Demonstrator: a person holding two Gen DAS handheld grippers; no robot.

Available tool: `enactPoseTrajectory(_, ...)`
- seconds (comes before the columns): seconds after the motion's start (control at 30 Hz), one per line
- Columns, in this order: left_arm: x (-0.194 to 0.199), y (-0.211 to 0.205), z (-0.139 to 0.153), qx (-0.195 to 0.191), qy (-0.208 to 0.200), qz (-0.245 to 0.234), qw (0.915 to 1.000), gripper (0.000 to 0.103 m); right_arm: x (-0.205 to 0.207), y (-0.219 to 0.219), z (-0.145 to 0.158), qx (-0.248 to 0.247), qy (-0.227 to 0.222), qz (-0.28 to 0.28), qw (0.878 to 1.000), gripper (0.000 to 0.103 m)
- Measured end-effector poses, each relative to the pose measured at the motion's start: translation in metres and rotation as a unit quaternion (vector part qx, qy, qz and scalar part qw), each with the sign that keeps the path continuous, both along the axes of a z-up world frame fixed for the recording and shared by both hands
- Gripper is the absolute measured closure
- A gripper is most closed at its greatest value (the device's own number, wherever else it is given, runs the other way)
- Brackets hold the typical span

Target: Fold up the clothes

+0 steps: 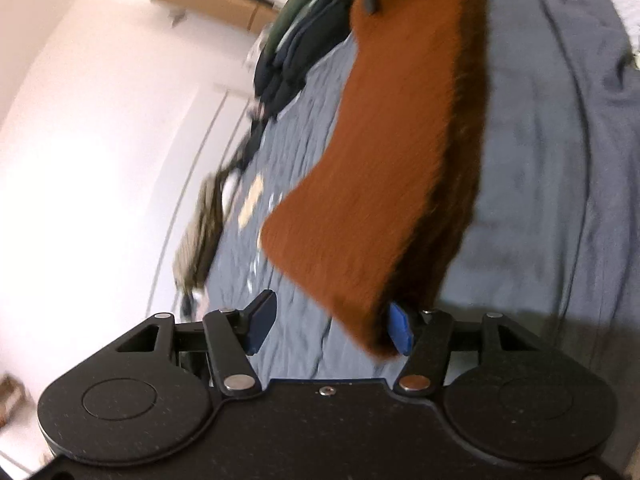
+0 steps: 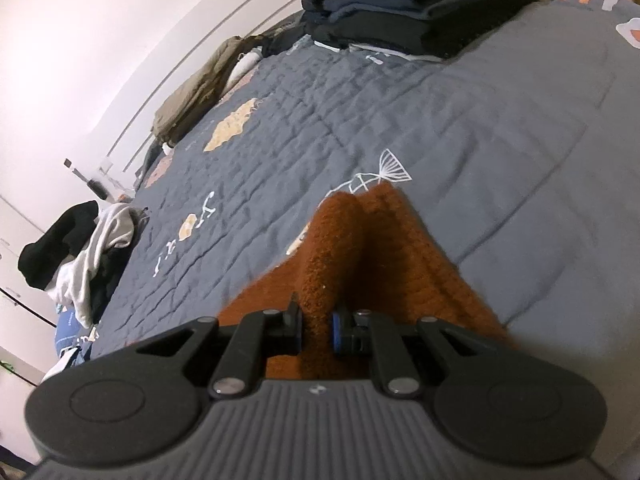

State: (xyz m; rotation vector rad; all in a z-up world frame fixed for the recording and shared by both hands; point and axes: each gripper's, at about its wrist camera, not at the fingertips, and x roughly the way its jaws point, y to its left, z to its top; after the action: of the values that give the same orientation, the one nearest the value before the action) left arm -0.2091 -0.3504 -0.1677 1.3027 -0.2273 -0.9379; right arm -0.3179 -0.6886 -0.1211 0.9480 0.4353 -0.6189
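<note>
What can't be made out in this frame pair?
- Left wrist view: motion blur smears the rust sweater; whether the left gripper touches it is unclear.
- Right wrist view: the right gripper body hides the sweater's near part.
- Both views: sweater's full shape cut off.

The right gripper (image 2: 316, 328) pinches a ridge of rust-brown knit sweater (image 2: 360, 248) on the bed's blue quilt (image 2: 460, 120). Folded clothes are stacked (image 2: 416, 12) at one o'clock; a loose black-and-white heap (image 2: 80, 248) lies at nine o'clock.
</note>
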Motion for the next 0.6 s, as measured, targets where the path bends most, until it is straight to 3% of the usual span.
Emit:
enactPoseTrajectory(0.1,-0.001,-0.013,-0.013,-0.011,-0.019,-0.006,0.9997,0.046,0.0,0.0,-0.002,0.002,0.005,-0.004,1.0,0.089)
enactPoseTrajectory(0.17,0.004,-0.018,-0.021,-0.004,-0.022,0.004,0.9997,0.067,-0.001,0.0,-0.002,0.0,0.008,-0.004,1.0,0.089)
enactPoseTrajectory(0.2,0.006,-0.019,-0.024,0.001,-0.026,0.01,0.9996,0.085,-0.001,0.0,-0.003,-0.002,0.01,-0.004,1.0,0.089)
enactPoseTrajectory(0.23,0.008,-0.019,-0.026,0.008,-0.036,0.016,0.9992,0.088,-0.001,0.0,-0.003,-0.003,0.012,-0.004,1.0,0.089)
enactPoseTrajectory(0.4,0.013,-0.017,-0.02,0.009,-0.045,0.044,0.998,0.09,0.001,0.0,-0.01,-0.004,0.035,-0.005,0.999,0.089)
enactPoseTrajectory(0.6,0.005,-0.016,-0.039,0.028,-0.072,0.027,0.9966,0.087,0.004,0.006,-0.005,-0.044,0.051,0.003,0.998,0.087)
